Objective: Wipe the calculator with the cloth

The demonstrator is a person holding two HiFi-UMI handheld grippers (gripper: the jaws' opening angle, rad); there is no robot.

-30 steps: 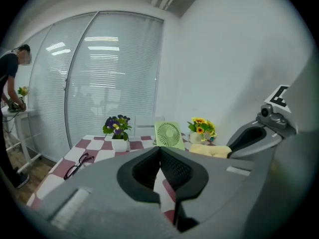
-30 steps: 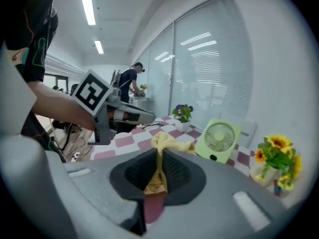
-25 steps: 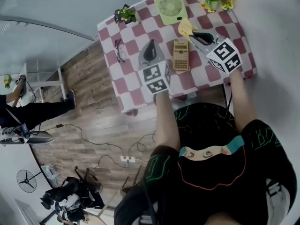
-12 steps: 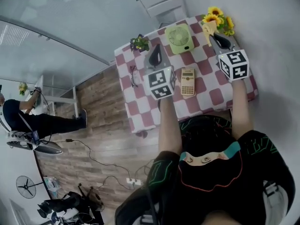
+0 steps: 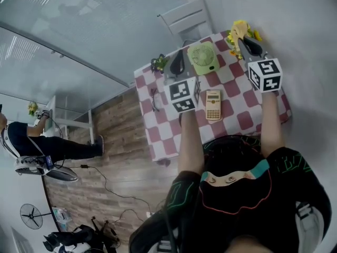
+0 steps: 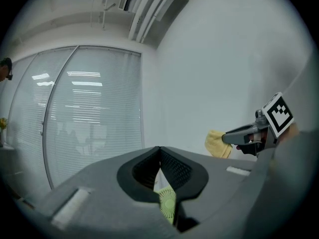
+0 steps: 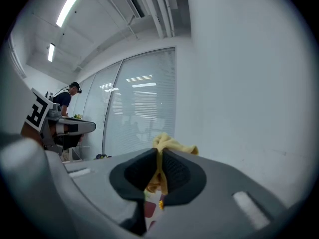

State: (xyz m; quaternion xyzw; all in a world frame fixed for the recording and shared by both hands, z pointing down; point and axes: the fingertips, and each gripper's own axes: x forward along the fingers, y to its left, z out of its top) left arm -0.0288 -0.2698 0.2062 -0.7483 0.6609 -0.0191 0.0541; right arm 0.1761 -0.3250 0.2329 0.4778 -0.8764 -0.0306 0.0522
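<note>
One square table (image 5: 239, 121) stands against the wall, covered in a red-and-white checked cloth cover. One pale slatted chair (image 5: 185, 13) sits behind its far edge, and wood-plank floor (image 5: 126, 141) lies open to the left.

On the table there is one round-grilled green fan (image 5: 204, 58) near the far edge. One flat, rectangular tan calculator (image 5: 213, 105) lies in front of it, towards the near edge and between the person's two forearms. Bare checks surround the calculator on all sides, and neither claw touches it.

There are two claws, each carrying a marker cube, and both are raised over the far half of the table. The left claw (image 5: 177, 58) is beside the fan. In the left gripper view its ribbed dark jaws (image 6: 159, 151) are clenched tip to tip on nothing, and the fan shows through the gap below them. The right claw (image 5: 245, 41) is near the far right corner. Its jaws are pinched on one soft, crumpled yellow cloth (image 7: 169, 144), which bunches above the tips.

One small potted plant (image 5: 158, 63) stands at the far left corner. One pair of glasses (image 5: 154, 99) lies by the left edge.
</note>
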